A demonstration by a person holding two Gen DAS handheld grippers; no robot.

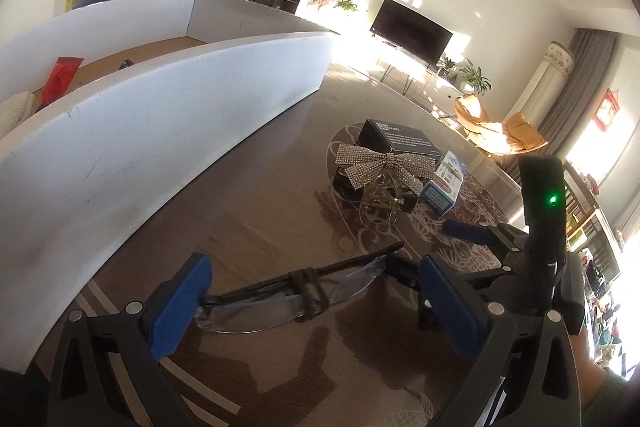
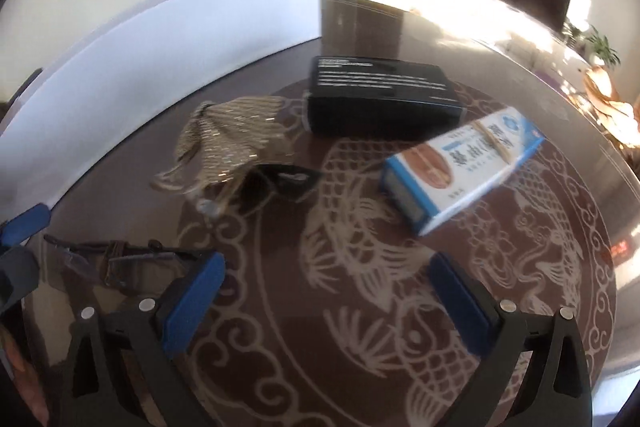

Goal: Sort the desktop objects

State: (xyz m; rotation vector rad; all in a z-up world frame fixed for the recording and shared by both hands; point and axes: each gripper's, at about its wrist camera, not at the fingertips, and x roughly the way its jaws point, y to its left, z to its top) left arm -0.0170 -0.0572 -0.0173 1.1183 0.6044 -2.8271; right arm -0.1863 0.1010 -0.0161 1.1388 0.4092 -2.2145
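My left gripper (image 1: 308,295) stands with its jaws spread wide around a pair of clear-lensed glasses (image 1: 292,291) lying on the table (image 1: 240,211). The left pad appears to touch one end of the frame; the right pad sits just beside the other end. No grip is made. My right gripper (image 2: 324,291) is likewise spread wide and holds nothing, hovering over the patterned tabletop just right of the glasses.

Sorted so far, in my judgement: the white tray (image 1: 160,131) at the left holds a red packet (image 1: 60,79), a small dark item too small to identify, and something pale at its near end.

Outstanding on the table, all well clear of the tray: the glasses, a rhinestone bow hair clip (image 1: 384,167), a black box (image 2: 380,95) at the far side, a blue-and-white carton (image 2: 460,167) to its right, and a small black piece (image 2: 288,181) beside the bow.

I assess the task as partly complete, with most items unsorted.
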